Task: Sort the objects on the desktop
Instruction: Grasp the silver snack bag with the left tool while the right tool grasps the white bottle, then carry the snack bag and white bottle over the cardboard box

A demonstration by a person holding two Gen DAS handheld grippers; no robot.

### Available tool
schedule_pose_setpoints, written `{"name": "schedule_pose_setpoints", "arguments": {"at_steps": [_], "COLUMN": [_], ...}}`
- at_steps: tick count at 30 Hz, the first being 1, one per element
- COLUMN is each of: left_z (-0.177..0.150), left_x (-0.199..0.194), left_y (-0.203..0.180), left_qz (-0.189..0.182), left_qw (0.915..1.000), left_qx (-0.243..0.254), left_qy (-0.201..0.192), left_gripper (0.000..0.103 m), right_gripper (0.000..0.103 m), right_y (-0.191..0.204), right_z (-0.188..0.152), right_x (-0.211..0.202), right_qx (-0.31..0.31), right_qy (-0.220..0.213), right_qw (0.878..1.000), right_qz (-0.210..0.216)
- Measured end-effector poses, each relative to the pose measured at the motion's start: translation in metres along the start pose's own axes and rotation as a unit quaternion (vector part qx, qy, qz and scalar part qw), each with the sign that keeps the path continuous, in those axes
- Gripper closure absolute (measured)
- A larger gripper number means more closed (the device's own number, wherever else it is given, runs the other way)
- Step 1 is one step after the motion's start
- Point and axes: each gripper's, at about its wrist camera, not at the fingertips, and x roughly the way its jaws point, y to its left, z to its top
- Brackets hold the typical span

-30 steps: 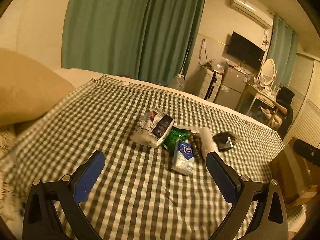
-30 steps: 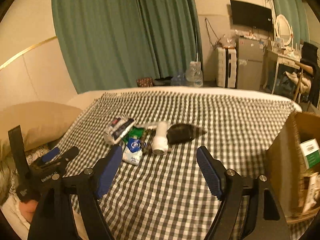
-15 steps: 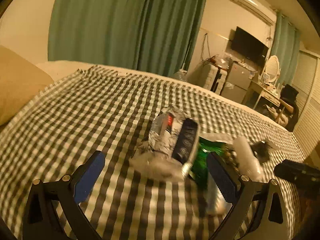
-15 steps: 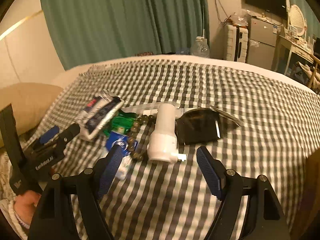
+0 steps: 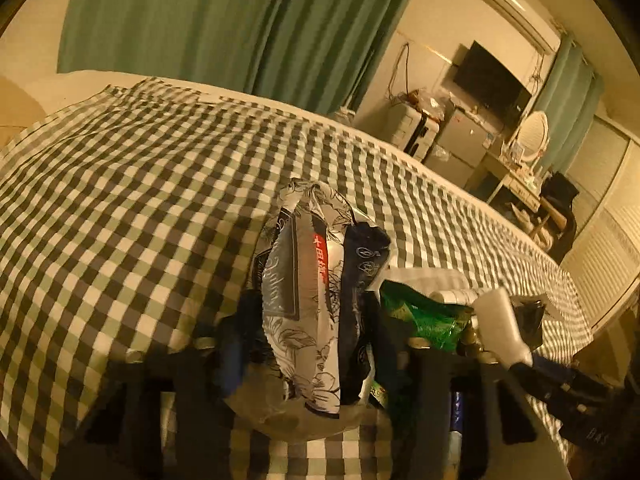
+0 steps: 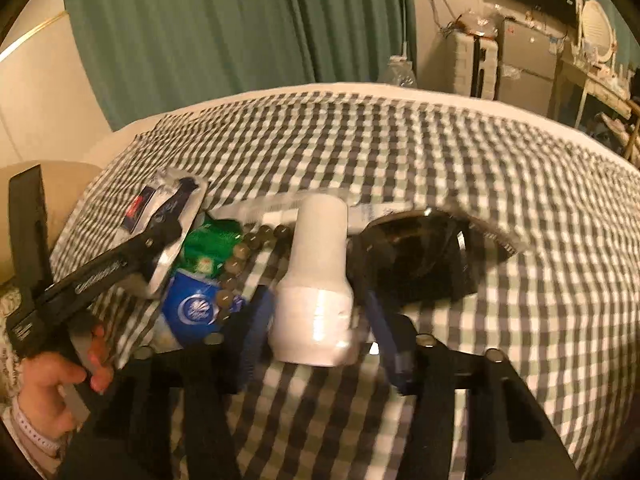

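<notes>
Each pair of tongs straddles 1 item to sort: left tongs (image 5: 308, 344) clenched around the wipes packet (image 5: 308, 300), right tongs (image 6: 320, 320) closing beside the white bottle (image 6: 316, 280), grip uncertain.

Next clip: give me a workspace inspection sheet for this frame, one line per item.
Surface: checkered cloth over a bed.
Job's things: floral packet, white bottle, green packet, blue packet, bead string, dark pouch, all clustered together.
Clutter: nothing seen beyond the pile.
Grippers: left hand-held gripper straddles the floral packet; right hand-held gripper straddles the white bottle; contact unclear.
Cables: wires on the wall.
Surroundings: green curtains, television, mirror.
</notes>
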Motion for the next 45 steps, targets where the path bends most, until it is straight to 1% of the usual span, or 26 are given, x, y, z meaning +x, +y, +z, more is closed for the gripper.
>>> {"name": "schedule_pose_setpoints", "arguments": {"at_steps": [1,2,3,6,8,10,14,17,21,24,26,29,31,33,35,36,39,41,43,45], "left_z": [0.000,0.000,0.000,-0.003,-0.006,-0.008,-0.015,-0.032,-0.053,-0.062,-0.067,-0.072,-0.076,-0.080,-0.082,-0.083,-0.084,-0.085,-0.087,-0.087], "left_x": [-0.002,-0.006,-0.009,-0.030,-0.049,-0.060,-0.075,-0.092,-0.114,-0.134,-0.145,-0.154,-0.157,-0.157,-0.157,-0.157,-0.160,-0.162,-0.164,-0.169], "left_y": [0.001,0.001,0.001,0.000,-0.001,-0.004,-0.012,-0.020,-0.026,-0.029,-0.032,-0.035,-0.035,-0.031,-0.027,-0.024,-0.022,-0.022,-0.027,-0.037], "left_qz": [0.004,0.010,0.013,0.022,0.022,0.020,0.029,0.039,0.045,0.042,0.038,0.038,0.041,0.047,0.048,0.045,0.045,0.043,0.042,0.038], "left_qw": [1.0000,0.9999,0.9998,0.9992,0.9990,0.9991,0.9991,0.9988,0.9989,0.9991,0.9992,0.9993,0.9992,0.9989,0.9987,0.9986,0.9987,0.9986,0.9984,0.9989], "left_qx": [0.001,0.006,0.010,0.025,0.025,0.021,0.022,0.027,0.010,-0.003,-0.004,-0.001,-0.002,-0.006,-0.014,-0.022,-0.025,-0.029,-0.035,-0.023], "left_qy": [-0.003,-0.008,-0.010,-0.023,-0.030,-0.031,-0.019,-0.010,0.005,0.000,-0.004,-0.004,0.000,0.006,0.012,0.013,0.008,0.007,0.015,0.016], "left_gripper": [0.071,0.077,0.079,0.080,0.080,0.080,0.080,0.080,0.080,0.080,0.080,0.080,0.080,0.080,0.080,0.080,0.080,0.080,0.080,0.080], "right_gripper": [0.060,0.060,0.060,0.060,0.061,0.061,0.061,0.061,0.061,0.061,0.061,0.061,0.060,0.059,0.058,0.059,0.060,0.060,0.060,0.060], "right_y": [0.001,0.003,0.004,0.003,0.003,0.003,0.010,0.018,0.028,0.037,0.041,0.038,0.041,0.045,0.047,0.045,0.043,0.041,0.037,0.035], "right_z": [-0.002,-0.004,-0.006,-0.011,-0.014,-0.017,-0.029,-0.041,-0.050,-0.059,-0.071,-0.089,-0.093,-0.090,-0.093,-0.095,-0.092,-0.088,-0.084,-0.080], "right_x": [0.002,0.001,0.000,-0.008,-0.015,-0.023,-0.039,-0.048,-0.066,-0.078,-0.075,-0.059,-0.053,-0.049,-0.038,-0.034,-0.039,-0.049,-0.062,-0.077], "right_qx": [-0.001,-0.004,-0.005,0.010,0.013,0.016,0.018,0.016,0.014,0.003,-0.008,-0.006,-0.015,-0.026,-0.028,-0.020,-0.014,-0.008,0.006,0.021], "right_qy": [0.005,0.005,0.004,0.009,0.009,0.010,0.025,0.035,0.036,0.038,0.055,0.090,0.088,0.086,0.101,0.101,0.094,0.085,0.071,0.054], "right_qw": [1.000,1.000,1.000,1.000,1.000,1.000,0.999,0.999,0.999,0.999,0.998,0.996,0.996,0.996,0.994,0.994,0.995,0.996,0.997,0.998], "right_qz": [-0.003,-0.004,-0.004,0.013,0.012,0.012,0.013,0.013,0.020,0.011,-0.004,-0.006,-0.013,-0.021,-0.027,-0.023,-0.017,-0.004,0.007,0.025]}}
